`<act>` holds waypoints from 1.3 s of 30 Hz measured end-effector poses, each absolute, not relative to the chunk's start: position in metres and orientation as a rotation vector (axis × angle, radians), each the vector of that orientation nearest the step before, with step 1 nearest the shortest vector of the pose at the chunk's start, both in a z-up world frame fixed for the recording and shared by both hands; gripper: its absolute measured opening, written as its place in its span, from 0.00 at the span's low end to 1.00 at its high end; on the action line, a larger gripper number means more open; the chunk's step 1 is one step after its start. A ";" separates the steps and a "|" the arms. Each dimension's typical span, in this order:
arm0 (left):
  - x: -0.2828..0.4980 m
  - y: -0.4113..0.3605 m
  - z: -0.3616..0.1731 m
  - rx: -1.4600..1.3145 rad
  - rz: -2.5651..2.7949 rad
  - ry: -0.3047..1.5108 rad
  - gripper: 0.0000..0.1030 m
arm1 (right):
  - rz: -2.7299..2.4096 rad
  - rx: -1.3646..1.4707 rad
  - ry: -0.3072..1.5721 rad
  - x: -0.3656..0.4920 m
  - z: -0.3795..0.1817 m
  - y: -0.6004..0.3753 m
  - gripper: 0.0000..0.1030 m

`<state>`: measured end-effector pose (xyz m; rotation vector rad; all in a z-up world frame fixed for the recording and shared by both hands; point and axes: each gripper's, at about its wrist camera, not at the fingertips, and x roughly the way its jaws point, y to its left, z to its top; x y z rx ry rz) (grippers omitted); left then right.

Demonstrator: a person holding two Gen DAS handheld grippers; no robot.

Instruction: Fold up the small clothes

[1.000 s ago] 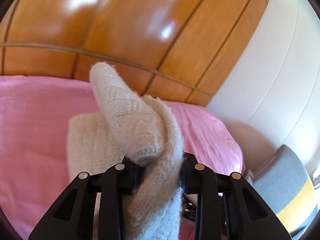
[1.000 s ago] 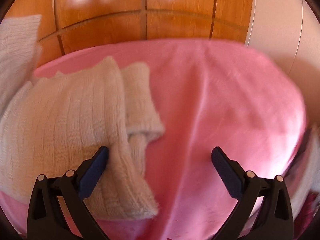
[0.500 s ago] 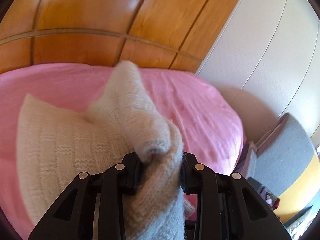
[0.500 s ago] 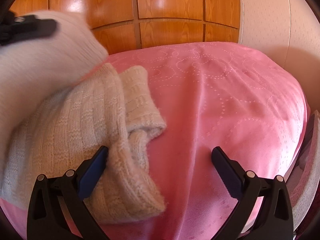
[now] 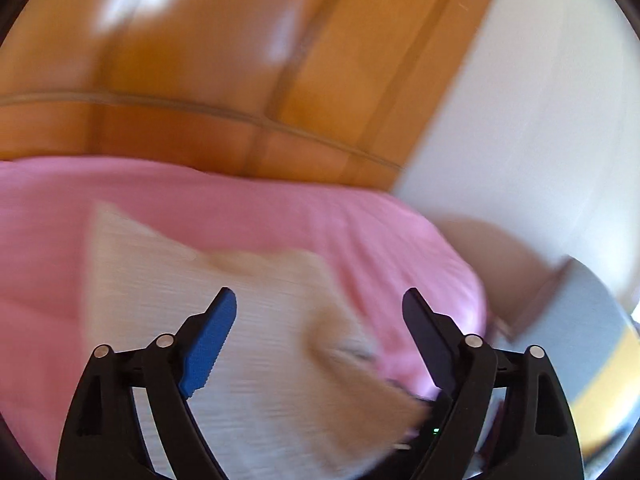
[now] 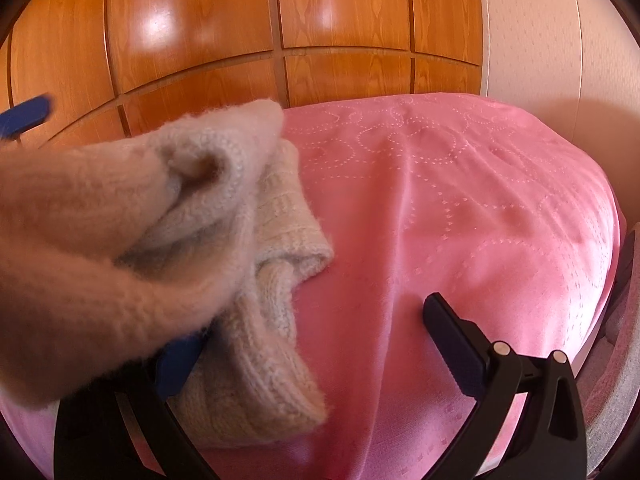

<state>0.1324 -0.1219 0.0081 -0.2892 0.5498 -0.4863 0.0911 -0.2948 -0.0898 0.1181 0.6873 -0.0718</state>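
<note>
A cream knitted sweater lies on the pink bedspread. The left wrist view is blurred by motion. My left gripper is open above the sweater, with nothing between its fingers. In the right wrist view a sleeve of the sweater hangs in the air at the left, over the rest of the garment. My right gripper is open low over the bed, its left finger partly hidden under the sleeve, beside the sweater's hem.
A glossy wooden headboard runs behind the bed. A white wall stands at the right. A grey and yellow object sits past the bed's right edge. The right half of the bedspread is bare.
My left gripper opened and let go of the sleeve it held. The sleeve now drops across the right wrist view, over the sweater. The right gripper stayed open in place.
</note>
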 end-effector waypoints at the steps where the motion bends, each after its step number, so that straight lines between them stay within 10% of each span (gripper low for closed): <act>1: 0.132 -0.111 0.006 -0.300 -0.430 0.541 0.84 | -0.066 0.114 0.687 0.092 -0.090 -0.295 0.98; 23: 0.138 -0.063 -0.064 -0.080 -0.210 0.673 0.84 | -0.097 0.010 0.630 0.101 0.015 -0.306 0.98; 30: 0.139 -0.063 -0.068 -0.058 -0.221 0.692 0.87 | -0.137 -0.193 0.762 0.157 -0.030 -0.259 0.98; 39: 0.120 -0.086 -0.025 0.024 -0.230 0.558 0.87 | -0.126 0.210 0.708 0.132 -0.077 -0.327 0.98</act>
